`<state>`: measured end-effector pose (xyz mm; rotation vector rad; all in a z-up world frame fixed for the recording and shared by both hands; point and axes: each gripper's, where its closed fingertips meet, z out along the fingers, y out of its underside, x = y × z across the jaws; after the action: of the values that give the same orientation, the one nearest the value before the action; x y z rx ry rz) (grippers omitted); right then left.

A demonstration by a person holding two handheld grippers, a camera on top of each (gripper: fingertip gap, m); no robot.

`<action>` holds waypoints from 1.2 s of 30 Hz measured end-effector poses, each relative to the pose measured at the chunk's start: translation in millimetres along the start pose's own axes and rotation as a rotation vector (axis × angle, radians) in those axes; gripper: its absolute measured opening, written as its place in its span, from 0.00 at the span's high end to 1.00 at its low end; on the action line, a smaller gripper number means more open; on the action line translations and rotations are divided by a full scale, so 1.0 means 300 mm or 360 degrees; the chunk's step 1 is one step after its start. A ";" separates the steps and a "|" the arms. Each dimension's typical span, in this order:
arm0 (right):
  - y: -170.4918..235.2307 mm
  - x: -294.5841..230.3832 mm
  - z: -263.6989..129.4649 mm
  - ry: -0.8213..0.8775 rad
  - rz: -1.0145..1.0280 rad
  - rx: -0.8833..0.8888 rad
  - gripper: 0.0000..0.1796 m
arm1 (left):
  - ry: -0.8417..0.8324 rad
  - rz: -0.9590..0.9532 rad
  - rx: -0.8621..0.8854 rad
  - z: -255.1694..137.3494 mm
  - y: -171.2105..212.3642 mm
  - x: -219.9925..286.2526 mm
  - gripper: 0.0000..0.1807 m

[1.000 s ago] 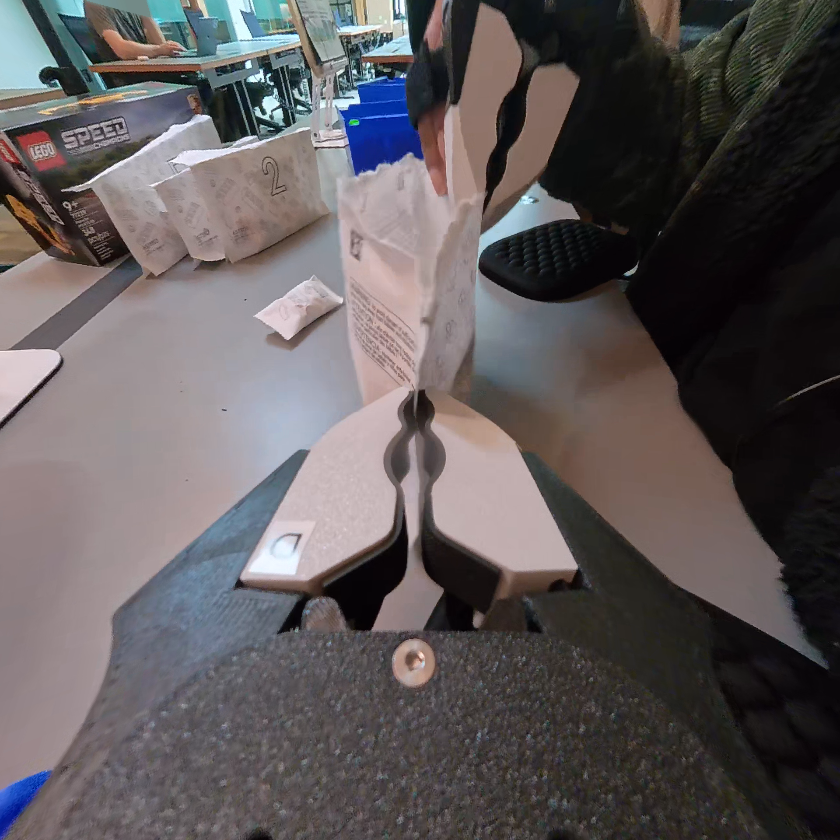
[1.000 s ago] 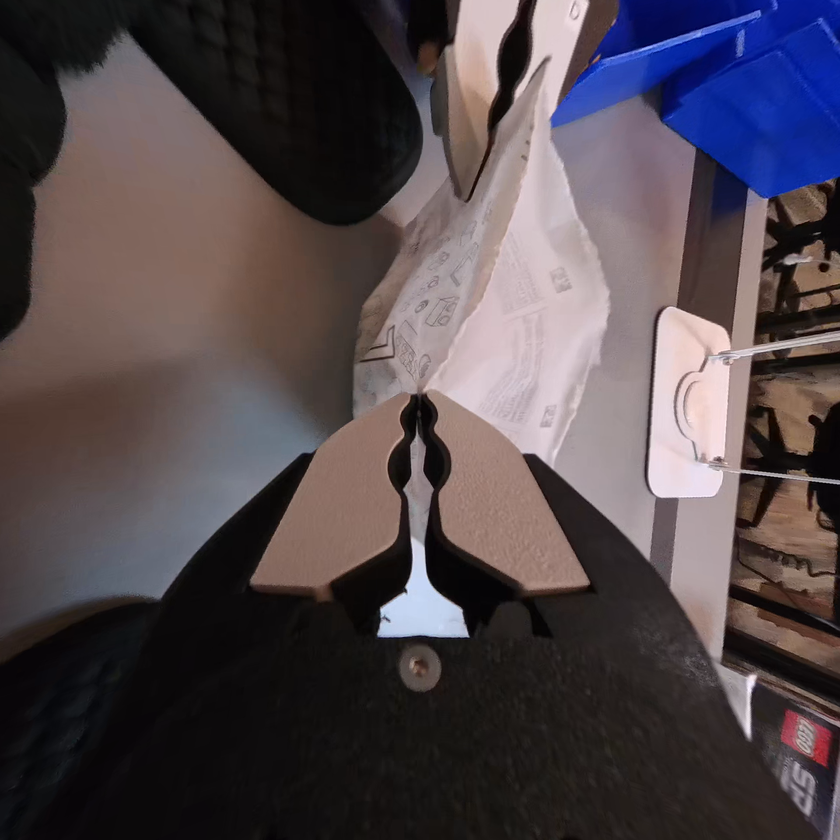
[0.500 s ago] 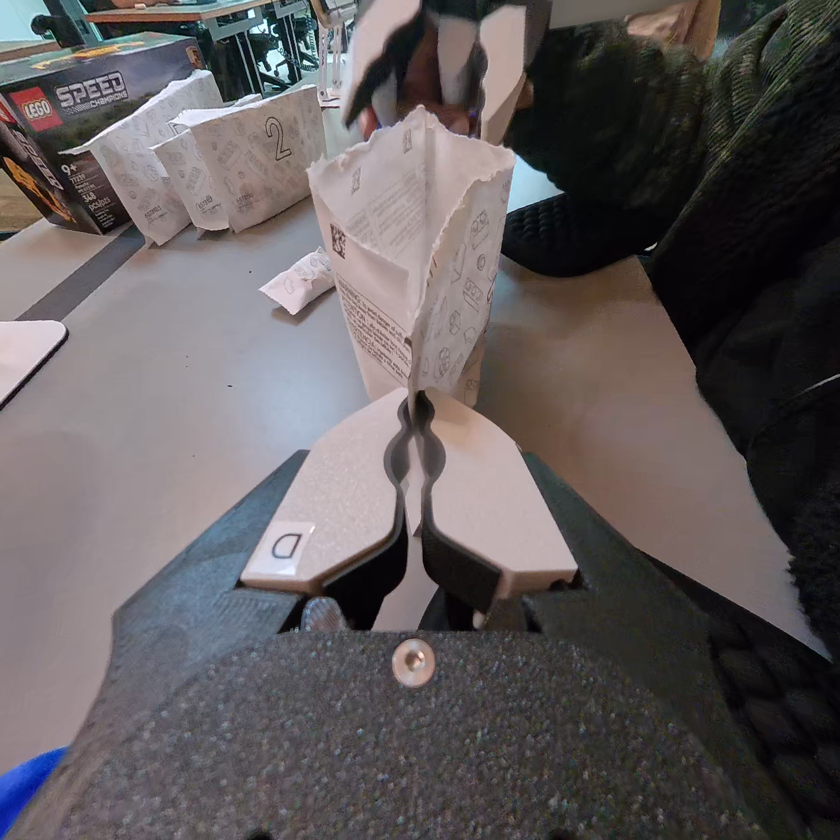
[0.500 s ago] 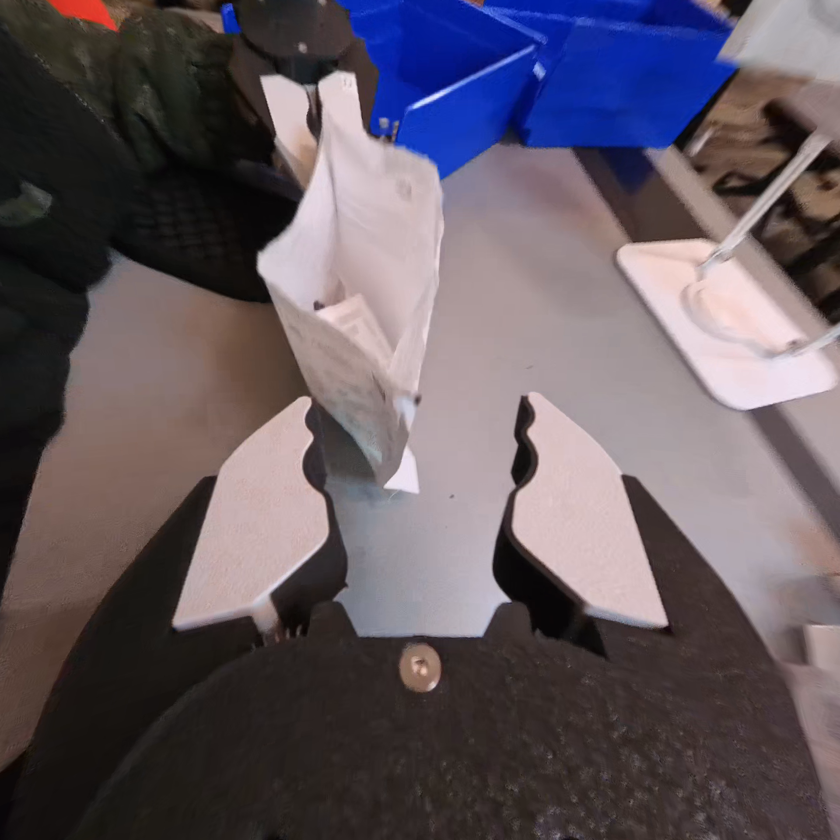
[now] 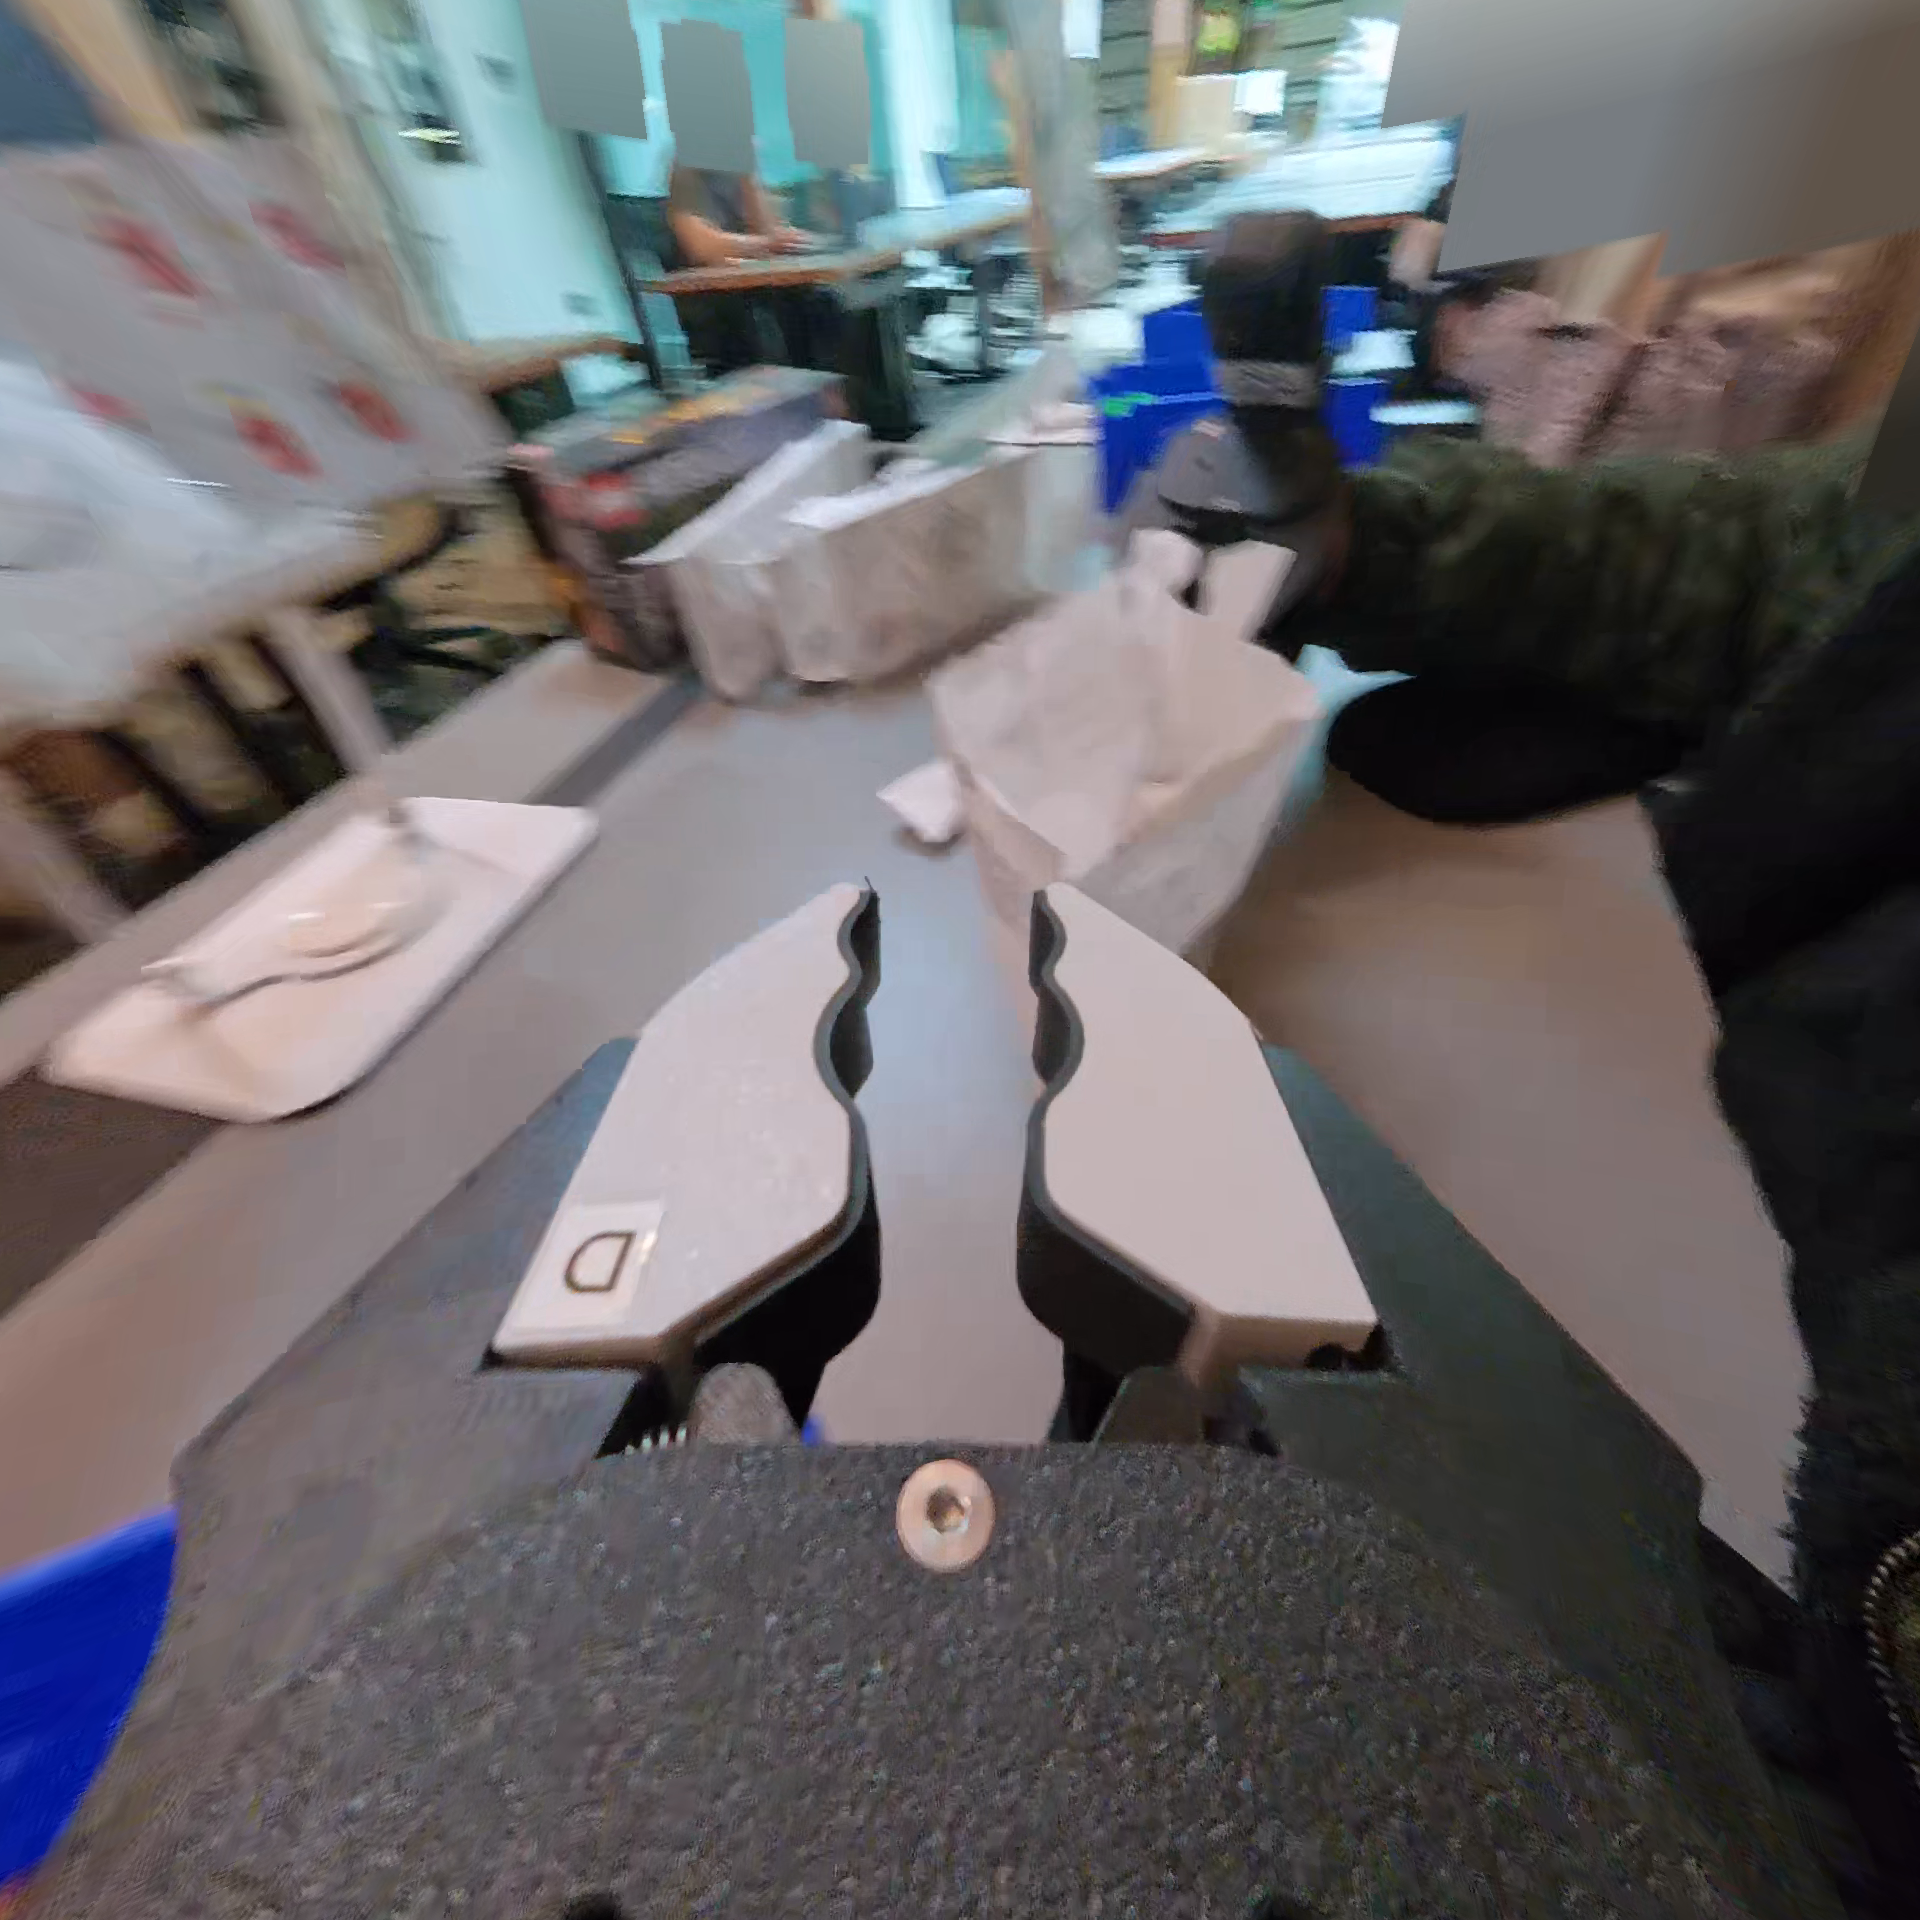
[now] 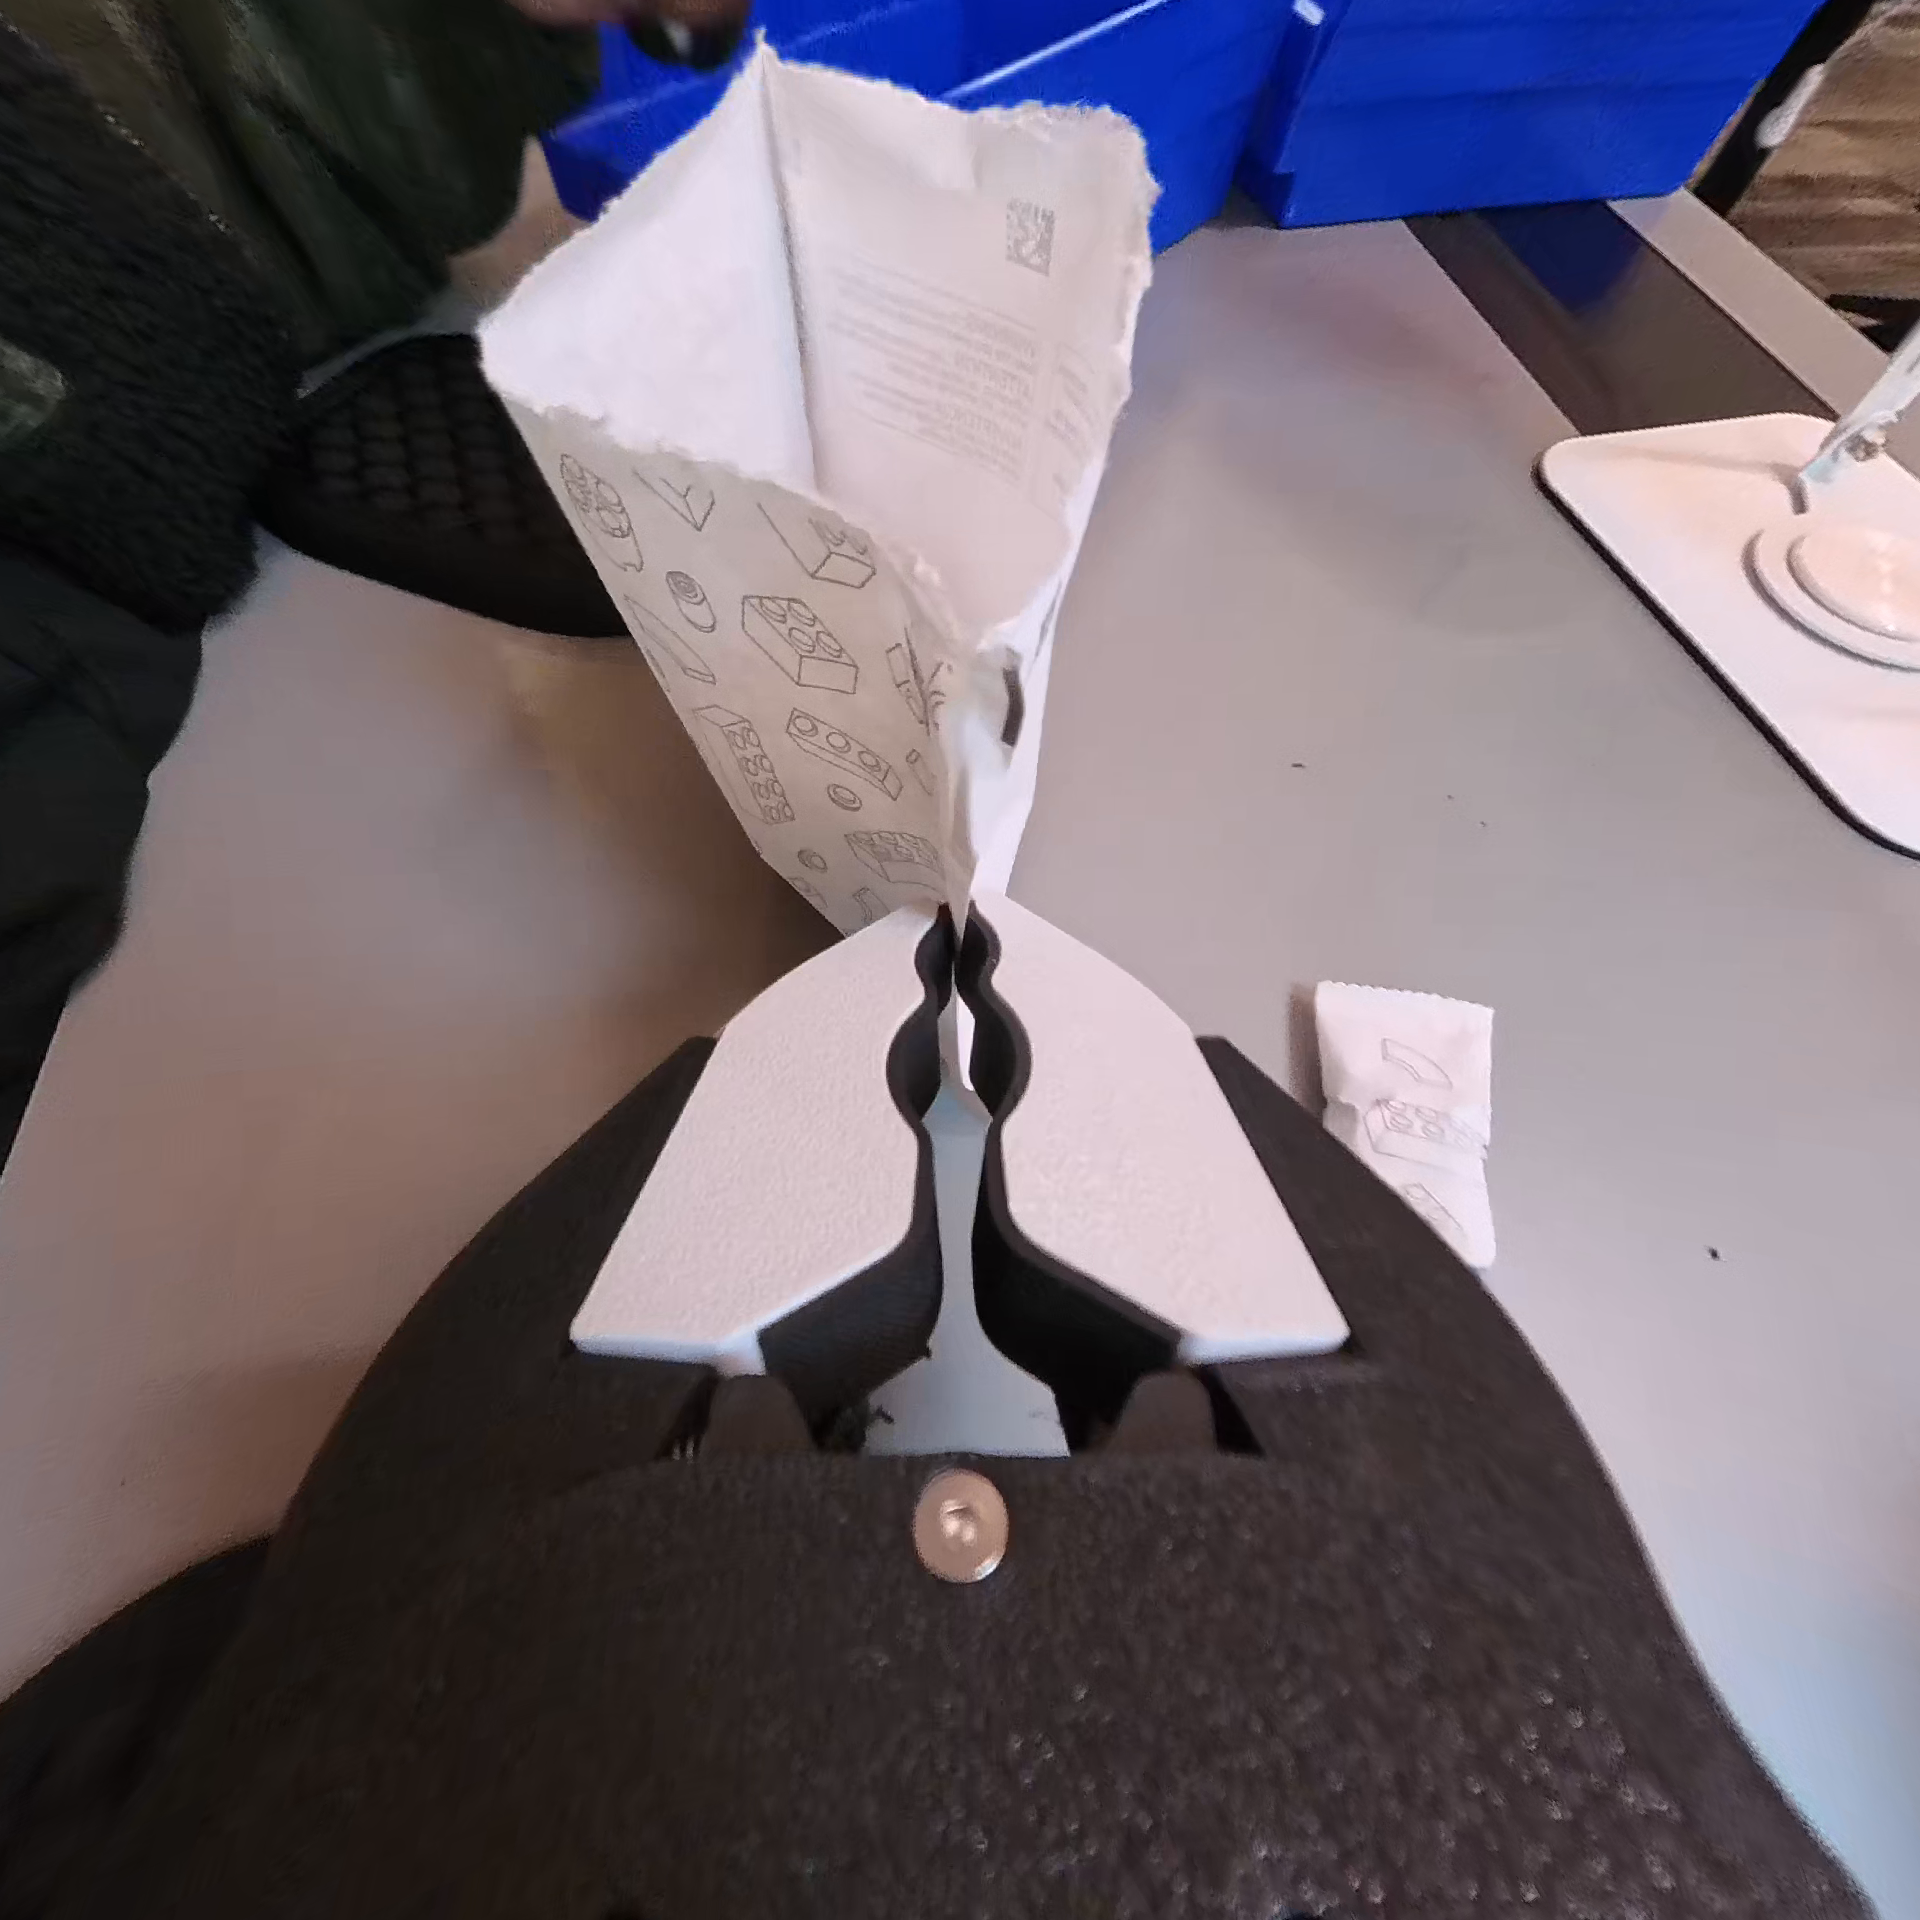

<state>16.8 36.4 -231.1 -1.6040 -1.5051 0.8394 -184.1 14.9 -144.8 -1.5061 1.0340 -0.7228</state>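
The grey table carries everything, and places here are given from the white paper bag that stands on it. The bag is tall, its top torn open in a ragged edge, its mouth spread wide; one face is printed with line drawings of toy bricks, another with blocks of small print and a square code. The right gripper has its jaws closed on the bag's near corner edge, the paper pinched between the tips. Beyond the bag sit blue bins; to its right stands a white stand base, and nearer on that side lies a small white packet with the same brick drawings. The left gripper is just short of the bag, jaws parted and holding nothing.
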 end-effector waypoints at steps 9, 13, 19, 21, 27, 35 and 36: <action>0.004 0.017 -0.001 0.0054 0.0021 -0.0018 1.00 | -0.0698 -0.0376 -0.0877 -0.408 0.204 -0.364 0.85; 0.008 0.018 -0.006 0.0063 0.0027 -0.0016 1.00 | -0.1065 -0.0371 -0.1248 -0.589 0.321 -0.474 0.81; 0.009 0.022 -0.003 0.0059 0.0047 -0.0022 1.00 | -0.1405 -0.0906 -0.1117 -0.865 0.384 -0.587 0.67; 0.010 0.022 -0.003 0.0059 0.0055 -0.0025 1.00 | -0.1403 -0.1092 -0.1133 -0.910 0.427 -0.582 0.62; 0.011 0.024 -0.003 0.0071 0.0066 -0.0037 1.00 | -0.1168 -0.1415 -0.1288 -0.898 0.539 -0.514 0.71; 0.012 0.016 -0.002 0.0060 0.0059 -0.0033 1.00 | -0.0989 -0.1173 -0.1639 -0.942 0.562 -0.519 0.86; 0.011 0.015 -0.001 0.0055 0.0059 -0.0032 1.00 | -0.0954 -0.1134 -0.1667 -0.941 0.563 -0.523 0.86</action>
<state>19.1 40.7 -233.8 -1.6574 -1.4678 0.8151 -535.9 31.6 -239.3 -2.8435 0.3473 -0.0845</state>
